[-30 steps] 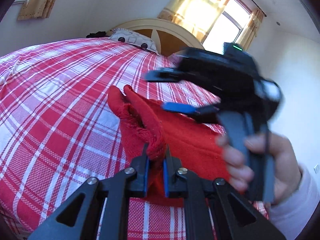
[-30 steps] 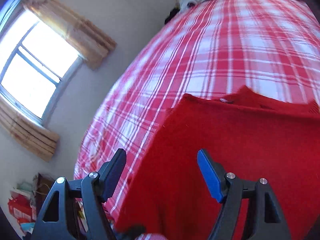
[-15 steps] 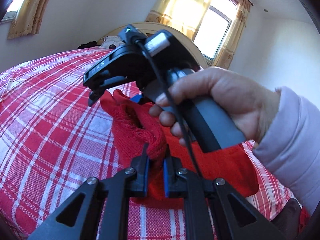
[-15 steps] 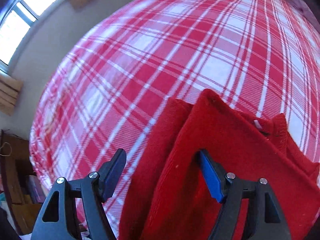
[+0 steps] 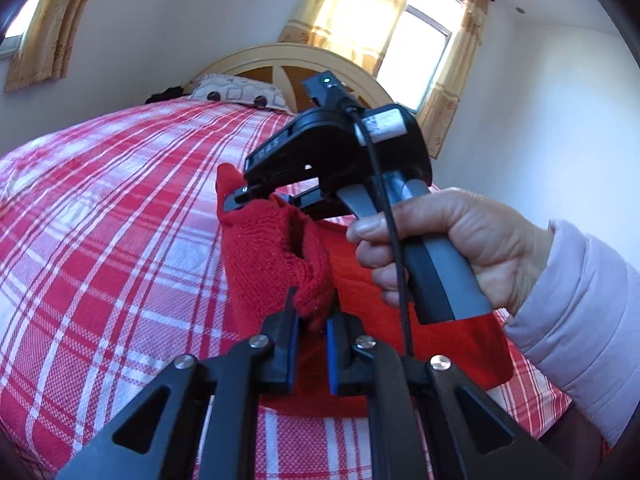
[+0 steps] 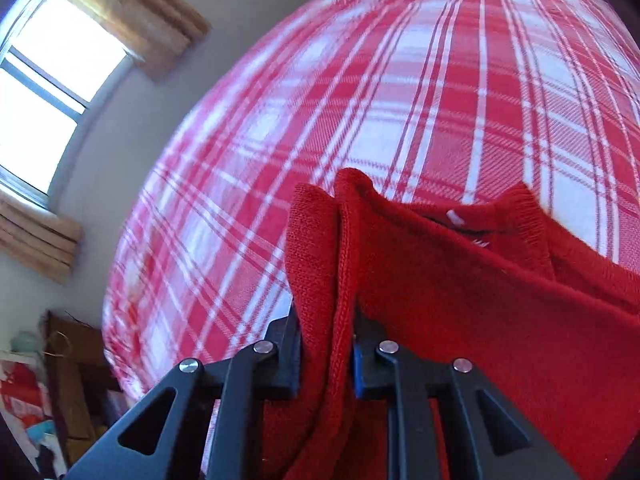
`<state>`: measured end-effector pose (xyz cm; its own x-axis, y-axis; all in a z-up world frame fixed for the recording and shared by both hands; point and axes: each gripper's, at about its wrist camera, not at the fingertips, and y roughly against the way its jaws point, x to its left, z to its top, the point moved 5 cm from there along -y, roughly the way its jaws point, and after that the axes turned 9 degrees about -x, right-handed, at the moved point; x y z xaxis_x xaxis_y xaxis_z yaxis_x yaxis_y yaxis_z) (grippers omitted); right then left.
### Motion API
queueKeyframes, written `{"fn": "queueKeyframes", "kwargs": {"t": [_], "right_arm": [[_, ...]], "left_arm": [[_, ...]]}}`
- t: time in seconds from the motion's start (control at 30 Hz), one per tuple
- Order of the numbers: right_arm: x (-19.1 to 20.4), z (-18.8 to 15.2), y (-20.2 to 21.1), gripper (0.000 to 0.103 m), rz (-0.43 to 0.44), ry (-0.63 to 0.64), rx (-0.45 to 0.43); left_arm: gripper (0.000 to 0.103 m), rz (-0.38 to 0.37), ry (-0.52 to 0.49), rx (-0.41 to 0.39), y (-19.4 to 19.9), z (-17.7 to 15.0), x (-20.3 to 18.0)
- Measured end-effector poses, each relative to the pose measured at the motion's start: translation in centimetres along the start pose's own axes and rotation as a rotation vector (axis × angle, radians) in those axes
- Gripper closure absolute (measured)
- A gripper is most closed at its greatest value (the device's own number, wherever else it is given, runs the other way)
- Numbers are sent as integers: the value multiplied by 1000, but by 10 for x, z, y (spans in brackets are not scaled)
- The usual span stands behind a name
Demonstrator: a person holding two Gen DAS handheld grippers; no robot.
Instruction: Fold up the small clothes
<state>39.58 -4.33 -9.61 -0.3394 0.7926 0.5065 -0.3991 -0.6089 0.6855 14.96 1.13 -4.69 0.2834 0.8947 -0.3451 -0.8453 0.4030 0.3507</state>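
The left gripper [image 5: 313, 322] is closed on a bunched knit edge of the red sweater [image 5: 272, 256], just as it was a second ago; the fabric rises straight out from between its blue-padded fingers [image 5: 291, 344].

A second ago the right gripper's jaws stood wide with the sweater's flat panel lying loose between them, and from the left wrist view the tool was a blur off to the right. Now the right gripper [image 6: 326, 344] is closing, and two stacked layers of the sweater's edge already sit pinched between its pads. In the left wrist view it has swung in over the garment, its tips at the raised corner just beyond the left gripper, with the right hand [image 5: 452, 248] and a pale sleeve [image 5: 580, 320] to the right of it.

The sweater lies on the red-and-white plaid bedspread [image 5: 100, 240], directly ahead of both grippers. In the right wrist view its long axis runs from the clamped corner away to the right, the fold's crest standing upright at the jaws and the neckline, with a small white label [image 6: 456, 218], facing the far end of the bed. A pillow [image 5: 236, 92] and a wooden headboard [image 5: 288, 60] lie well beyond.
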Motion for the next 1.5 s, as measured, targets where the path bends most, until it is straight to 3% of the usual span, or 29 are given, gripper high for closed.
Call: {"fn": "queueKeyframes", "kwargs": {"t": [0.33, 0.63, 0.87, 1.0, 1.13, 1.27, 1.3, 1.33, 1.37, 1.4, 1.5], "right_arm": [[-44, -2, 109, 86, 72, -116, -208], [-122, -47, 210, 86, -29, -174, -327], [-181, -96, 228, 86, -88, -254, -337], [-203, -114, 217, 86, -141, -241, -328], [-215, -127, 211, 86, -138, -262, -349], [-221, -133, 218, 85, -108, -315, -397], [-224, -136, 221, 85, -102, -333, -408], [-229, -138, 226, 85, -133, -346, -420], [-230, -141, 229, 85, -161, -341, -420], [-230, -143, 231, 85, -172, -336, -422], [-220, -148, 246, 85, -204, -307, -453]], "left_arm": [[91, -113, -89, -33, 5, 14, -59], [92, -267, -230, 4, -7, -7, -147], [91, -300, -337, 121, -33, -58, -187], [91, -291, -410, 149, -38, -77, -188], [89, -280, -449, 179, -38, -84, -187], [75, -317, -464, 175, -25, -68, -183], [60, -323, -462, 170, -19, -65, -181], [39, -325, -457, 162, -18, -61, -177], [30, -327, -451, 153, -12, -57, -173], [23, -332, -441, 141, -6, -52, -168], [18, -356, -379, 109, 9, -31, -148]]}}
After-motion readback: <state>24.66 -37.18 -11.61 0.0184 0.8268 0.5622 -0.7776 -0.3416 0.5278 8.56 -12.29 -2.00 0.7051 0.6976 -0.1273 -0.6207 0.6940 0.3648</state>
